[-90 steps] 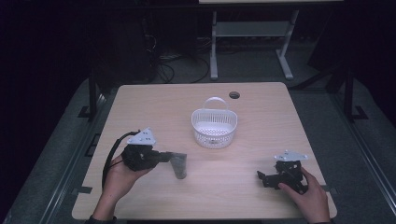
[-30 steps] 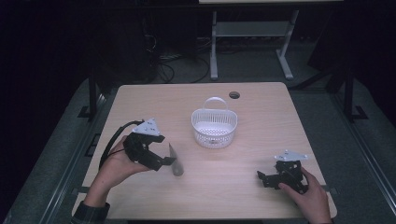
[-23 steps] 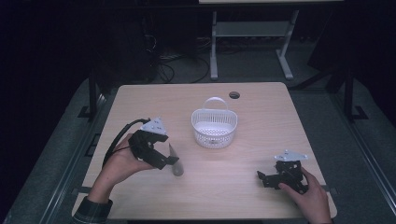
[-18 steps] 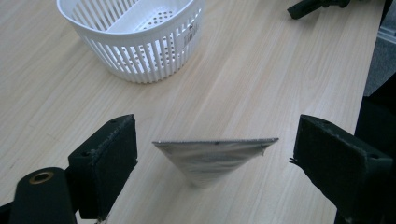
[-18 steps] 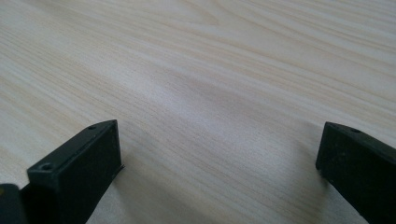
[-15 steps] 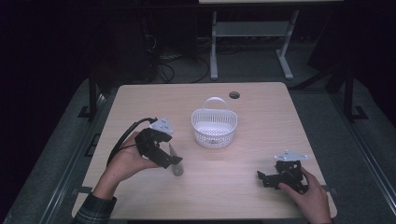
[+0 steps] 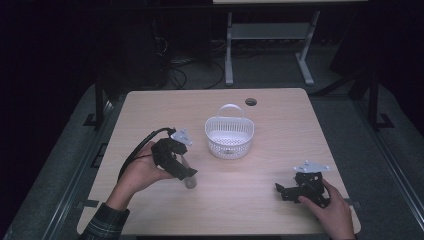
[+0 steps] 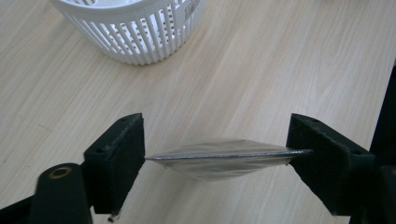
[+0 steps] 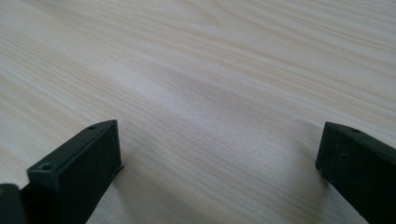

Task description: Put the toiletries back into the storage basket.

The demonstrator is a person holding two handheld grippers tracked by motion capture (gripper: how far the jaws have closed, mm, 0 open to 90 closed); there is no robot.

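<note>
Two grippers are on my screens, so I start with what carries them: the table [image 7: 280,125], pale wood. Next in size is the white basket [image 7: 229,137], slatted, handle up, standing near the middle and looking empty from above.

My left gripper [image 7: 184,170] sits just left of the basket, tilted down toward the board. In the left gripper view its jaws have just been closing, and a thin silvery packet [image 8: 224,157] now spans the gap between them: its left tip meets the left pad and its right edge runs onto the right pad [image 8: 317,154], so I read it as pinched across its width, the grip wide. From above the packet [image 7: 189,181] shows as a small grey patch under the jaw tips, on or just off the table; I cannot tell which.

My right gripper [image 7: 287,190] rests near the table's front right edge, jaws spread wide over bare wood.

I judge this the pick-up step. The next move calls for a firmer squeeze without buckling the flimsy packet, then a lift and a short carry right, over the basket rim.
</note>
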